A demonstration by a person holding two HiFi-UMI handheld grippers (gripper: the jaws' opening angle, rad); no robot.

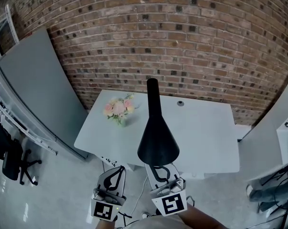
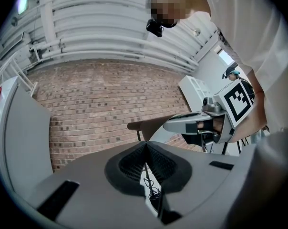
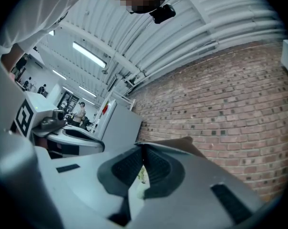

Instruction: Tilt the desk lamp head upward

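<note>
Over the middle of the white desk [image 1: 208,137], the black desk lamp head [image 1: 157,137] is seen in the head view. Its wide cone mouth is turned toward the camera and its narrow neck points away toward the brick wall [image 1: 182,32]. The lamp's base is not visible. A small bunch of pink flowers [image 1: 118,109] is recorded on the desk, left of the lamp head and apart from it. The desk is set against the wall, and a grey panel [image 1: 36,89] stands at its left side.

The left gripper [image 1: 118,171] is held below the desk's near edge, left of the lamp head and clear of it. In the left gripper view its jaws are pressed together, with nothing between the pads. The right gripper [image 1: 160,172] is held just under the rim of the cone. In the head view the rim overlaps the jaw tips, and contact cannot be confirmed. In the right gripper view its jaws are likewise clenched on nothing, and the lamp head is seen beyond the tips, not between them. The two grippers are held side by side, near each other.
</note>
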